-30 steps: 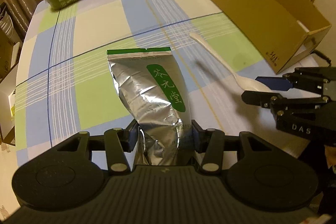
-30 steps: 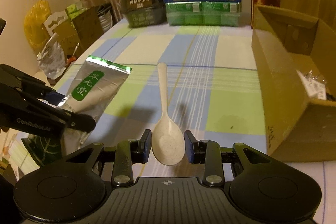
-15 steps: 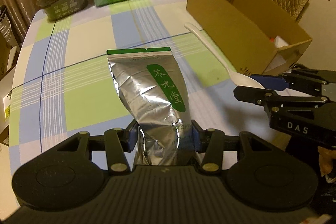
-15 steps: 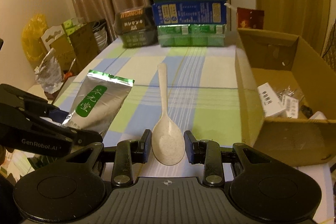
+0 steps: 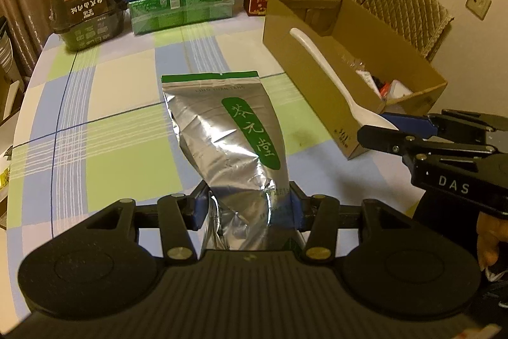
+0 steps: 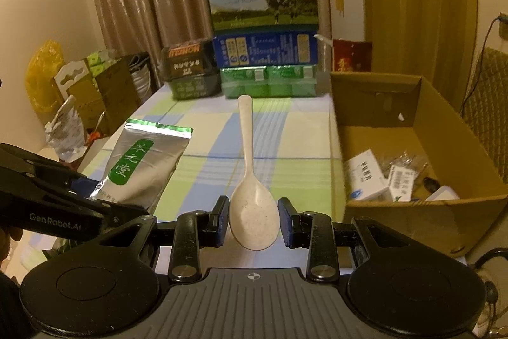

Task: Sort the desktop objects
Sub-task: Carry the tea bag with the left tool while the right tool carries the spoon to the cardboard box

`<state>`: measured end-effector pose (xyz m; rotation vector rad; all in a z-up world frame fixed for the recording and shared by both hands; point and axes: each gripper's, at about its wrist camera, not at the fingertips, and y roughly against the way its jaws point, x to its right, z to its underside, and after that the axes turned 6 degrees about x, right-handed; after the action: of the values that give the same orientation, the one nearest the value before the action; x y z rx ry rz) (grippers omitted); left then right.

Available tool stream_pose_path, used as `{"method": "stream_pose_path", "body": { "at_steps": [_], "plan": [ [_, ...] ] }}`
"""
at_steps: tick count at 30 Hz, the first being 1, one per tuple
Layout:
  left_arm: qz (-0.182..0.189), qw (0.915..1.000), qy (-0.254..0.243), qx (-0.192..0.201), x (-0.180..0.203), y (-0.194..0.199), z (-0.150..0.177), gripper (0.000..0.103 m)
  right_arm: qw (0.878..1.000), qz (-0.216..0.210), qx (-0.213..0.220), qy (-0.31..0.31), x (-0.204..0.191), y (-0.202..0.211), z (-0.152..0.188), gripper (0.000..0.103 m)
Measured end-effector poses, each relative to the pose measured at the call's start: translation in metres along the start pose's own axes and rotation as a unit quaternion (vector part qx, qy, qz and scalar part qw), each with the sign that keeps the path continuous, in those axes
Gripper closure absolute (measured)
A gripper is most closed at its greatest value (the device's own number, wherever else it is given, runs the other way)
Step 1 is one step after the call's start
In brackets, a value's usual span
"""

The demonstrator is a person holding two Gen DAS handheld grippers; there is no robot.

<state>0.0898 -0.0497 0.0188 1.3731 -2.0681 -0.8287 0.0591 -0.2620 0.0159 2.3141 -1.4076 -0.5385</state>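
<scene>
My left gripper is shut on the lower end of a silver foil tea pouch with a green label, held up above the checked tablecloth. The same pouch shows at the left of the right wrist view, with the left gripper clamped on it. My right gripper is shut on the bowl of a white speckled spoon, whose handle points away. In the left wrist view the spoon hangs in front of the open cardboard box, held by the right gripper.
The cardboard box at the right holds small white packets and other items. Stacked milk and drink cartons and a dark packaged box line the table's far edge. A quilted chair stands behind the box. Bags and cartons crowd the floor at left.
Both grippers have risen with their loads and tilted upward, so more of the room's far side shows. The box's inside has come into view. Neither grip has changed.
</scene>
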Motion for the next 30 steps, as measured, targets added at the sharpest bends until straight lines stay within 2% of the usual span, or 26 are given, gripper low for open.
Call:
{"method": "stream_pose_path", "body": {
  "at_steps": [8, 30],
  "plan": [
    [0.016, 0.9996, 0.014, 0.021, 0.011, 0.003, -0.014, 0.059, 1.000, 0.019, 0.015, -0.009, 0.017, 0.012, -0.008, 0.073],
    [0.054, 0.9982, -0.009, 0.026, 0.062, -0.020, -0.053, 0.059, 0.996, 0.076, 0.028, -0.046, 0.082, 0.029, -0.018, 0.073]
  ]
}}
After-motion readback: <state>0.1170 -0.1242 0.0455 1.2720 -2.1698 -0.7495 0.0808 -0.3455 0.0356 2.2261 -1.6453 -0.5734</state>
